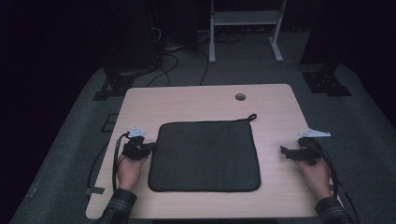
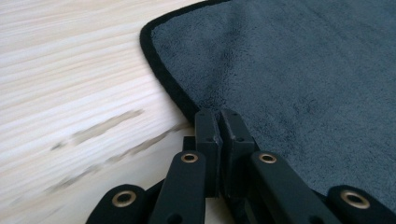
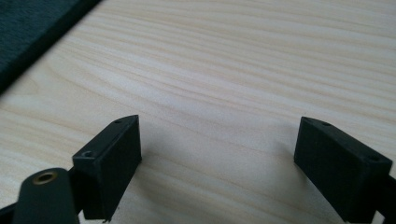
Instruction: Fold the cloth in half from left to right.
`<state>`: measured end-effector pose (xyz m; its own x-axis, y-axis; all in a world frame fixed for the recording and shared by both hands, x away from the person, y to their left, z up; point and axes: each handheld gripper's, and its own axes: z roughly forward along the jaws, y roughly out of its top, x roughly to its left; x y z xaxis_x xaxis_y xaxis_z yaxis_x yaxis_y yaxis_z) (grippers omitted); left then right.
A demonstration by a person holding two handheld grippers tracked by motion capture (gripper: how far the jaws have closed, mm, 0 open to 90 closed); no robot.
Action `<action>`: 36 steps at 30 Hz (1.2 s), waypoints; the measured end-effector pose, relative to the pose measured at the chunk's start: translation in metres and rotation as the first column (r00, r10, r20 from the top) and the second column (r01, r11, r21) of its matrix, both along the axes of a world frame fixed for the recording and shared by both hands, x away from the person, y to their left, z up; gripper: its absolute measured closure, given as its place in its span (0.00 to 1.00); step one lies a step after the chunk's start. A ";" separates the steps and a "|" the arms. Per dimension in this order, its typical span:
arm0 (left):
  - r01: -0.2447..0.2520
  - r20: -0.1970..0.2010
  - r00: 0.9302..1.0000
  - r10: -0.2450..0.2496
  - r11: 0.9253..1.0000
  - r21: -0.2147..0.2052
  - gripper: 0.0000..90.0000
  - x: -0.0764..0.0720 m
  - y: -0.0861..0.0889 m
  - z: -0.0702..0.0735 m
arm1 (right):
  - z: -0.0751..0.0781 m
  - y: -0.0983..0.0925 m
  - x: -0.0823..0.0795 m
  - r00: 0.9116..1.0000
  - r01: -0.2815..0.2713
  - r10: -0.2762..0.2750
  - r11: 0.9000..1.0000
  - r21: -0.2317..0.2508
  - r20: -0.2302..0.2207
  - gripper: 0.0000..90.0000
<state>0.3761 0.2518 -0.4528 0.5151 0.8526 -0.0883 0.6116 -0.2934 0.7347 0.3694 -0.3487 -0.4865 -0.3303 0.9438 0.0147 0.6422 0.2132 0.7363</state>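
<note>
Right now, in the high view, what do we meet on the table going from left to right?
left gripper → dark grey cloth → right gripper

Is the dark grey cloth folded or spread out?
Spread out: the dark grey cloth lies flat as one square layer on the table, hanging loop at its far corner.

Light wooden worktop [image 1: 196, 100] with a round hole [image 1: 240, 96] near its far edge; a dark grey cloth mat [image 1: 204, 156], loop [image 1: 251, 117] at one far corner, lies flat at its centre.
</note>
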 end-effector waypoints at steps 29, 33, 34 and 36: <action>0.129 0.069 0.991 -0.117 0.966 -0.224 0.96 0.005 -0.026 0.034 | 0.000 0.000 0.000 1.000 0.000 0.000 1.000 0.000 -0.001 0.15; 0.161 0.073 0.986 -0.148 0.961 -0.227 0.96 0.008 -0.038 0.035 | 0.000 0.000 0.000 1.000 0.000 0.000 1.000 0.000 -0.001 0.15; 0.172 0.078 0.984 -0.157 0.956 -0.236 0.96 0.010 -0.043 0.036 | 0.000 0.000 0.000 1.000 0.000 0.000 1.000 0.000 -0.001 0.15; 0.185 0.078 0.982 -0.171 0.951 -0.247 0.96 0.012 -0.048 0.038 | 0.000 0.000 0.000 1.000 0.000 0.000 1.000 0.000 -0.001 0.15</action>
